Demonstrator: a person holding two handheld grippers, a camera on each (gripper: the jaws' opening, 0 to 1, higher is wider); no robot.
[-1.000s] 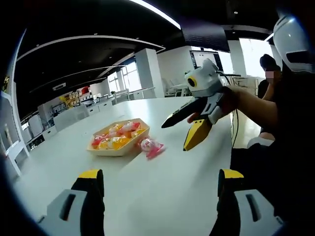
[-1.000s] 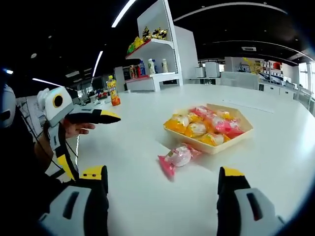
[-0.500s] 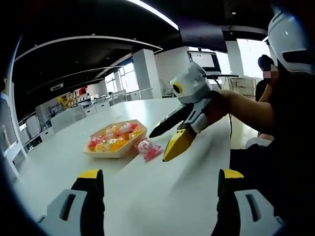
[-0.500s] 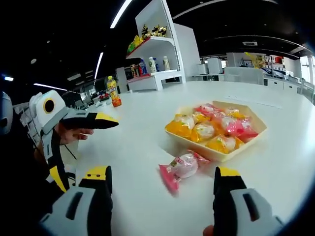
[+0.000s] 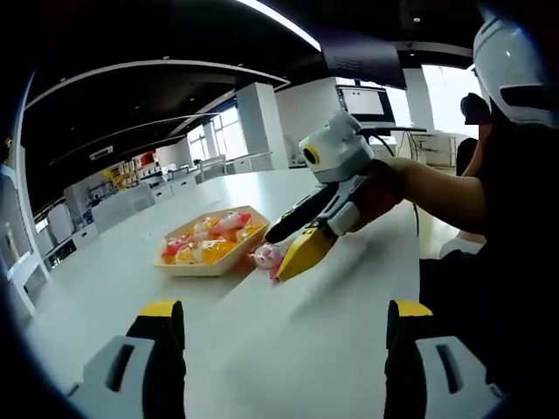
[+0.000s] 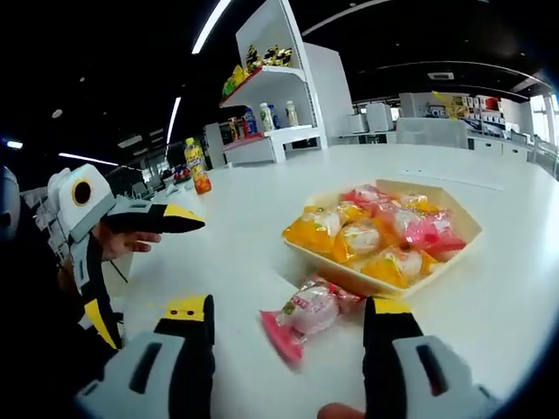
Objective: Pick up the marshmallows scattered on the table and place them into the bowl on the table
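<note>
Right claw (image 6: 288, 319) lowered and advanced since a second ago, now straddling the pink-wrapped marshmallow (image 6: 303, 312) beside the bowl (image 6: 454, 250), jaws narrowed but not touching the wrapper. From the left gripper view, tips at the marshmallow (image 5: 265, 256).

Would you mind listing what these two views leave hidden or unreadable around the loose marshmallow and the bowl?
- Loose marshmallow, left gripper view: partly covered by the right gripper, so contact is unclear.
- Bowl, right gripper view: sweets piled inside hide its bottom, and their count is unclear.
- Bottles on the shelf, right gripper view: too small to read.
- Left gripper, right gripper view: its lower jaw runs down to the dark edge.
</note>
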